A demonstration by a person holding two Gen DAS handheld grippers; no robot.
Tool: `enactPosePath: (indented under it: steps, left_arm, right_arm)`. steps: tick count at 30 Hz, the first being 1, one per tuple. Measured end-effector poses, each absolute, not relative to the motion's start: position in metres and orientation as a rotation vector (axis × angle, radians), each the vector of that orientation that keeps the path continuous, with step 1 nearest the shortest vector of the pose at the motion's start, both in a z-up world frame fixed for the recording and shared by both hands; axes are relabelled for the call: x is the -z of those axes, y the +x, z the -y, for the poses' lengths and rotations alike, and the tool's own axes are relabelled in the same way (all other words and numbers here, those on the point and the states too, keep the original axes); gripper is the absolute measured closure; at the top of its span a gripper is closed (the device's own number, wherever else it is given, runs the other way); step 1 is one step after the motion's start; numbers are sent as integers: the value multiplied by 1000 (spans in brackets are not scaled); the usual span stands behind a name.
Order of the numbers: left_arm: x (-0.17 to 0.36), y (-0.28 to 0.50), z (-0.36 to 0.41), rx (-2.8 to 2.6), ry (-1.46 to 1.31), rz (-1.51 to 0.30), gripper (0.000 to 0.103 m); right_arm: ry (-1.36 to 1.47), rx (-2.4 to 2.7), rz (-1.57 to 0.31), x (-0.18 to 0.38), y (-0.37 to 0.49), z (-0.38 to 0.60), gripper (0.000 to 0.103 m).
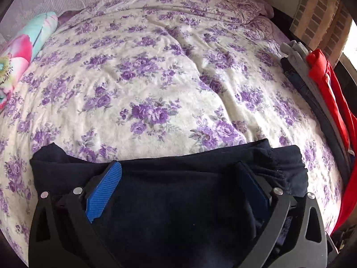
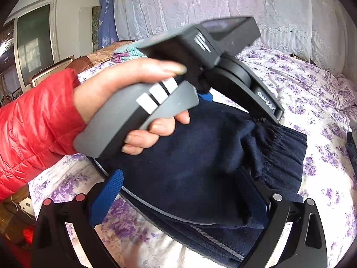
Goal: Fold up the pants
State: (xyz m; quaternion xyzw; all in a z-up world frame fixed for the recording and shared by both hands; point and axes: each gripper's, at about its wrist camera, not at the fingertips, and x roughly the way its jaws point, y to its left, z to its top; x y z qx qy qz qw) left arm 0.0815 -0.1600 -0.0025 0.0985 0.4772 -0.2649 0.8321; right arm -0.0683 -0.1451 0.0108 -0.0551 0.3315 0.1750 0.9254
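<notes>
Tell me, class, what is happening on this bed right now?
A person in a red sleeve is folding dark navy pants on a floral bedspread, with handheld tongs in each hand. The pants lie bunched into a thick bundle, the elastic waistband showing at one side. The left tongs and the right tongs both stand open around the bundle. Other clothes lie at the bed's edge.

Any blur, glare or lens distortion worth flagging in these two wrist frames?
Left wrist: sharp throughout; fisheye bulges the floral bedspread into a dome, dark vignette in the corners, blown-out daylight at the right edge. Right wrist: motion blur smears the other gripper's body and the hand holding it; the navy pants read as a near-featureless dark mass.
</notes>
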Motion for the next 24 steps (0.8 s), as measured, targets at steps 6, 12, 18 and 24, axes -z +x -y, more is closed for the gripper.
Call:
enactPosePath:
  steps: [6, 12, 18, 24]
  left_arm:
    - [-32, 55, 96, 467, 226, -883, 4]
    - [0, 31, 10, 477, 11, -1007, 4]
    - [39, -14, -26, 586, -197, -968, 5]
    - [38, -26, -12, 688, -237, -984, 5]
  right_arm:
    - [-101, -368, -679, -11, -67, 143, 3]
    - [-103, -365, -678, -10, -70, 139, 3]
    - [-101, -367, -679, -10, -71, 139, 3]
    - [56, -428, -627, -26, -86, 169, 3]
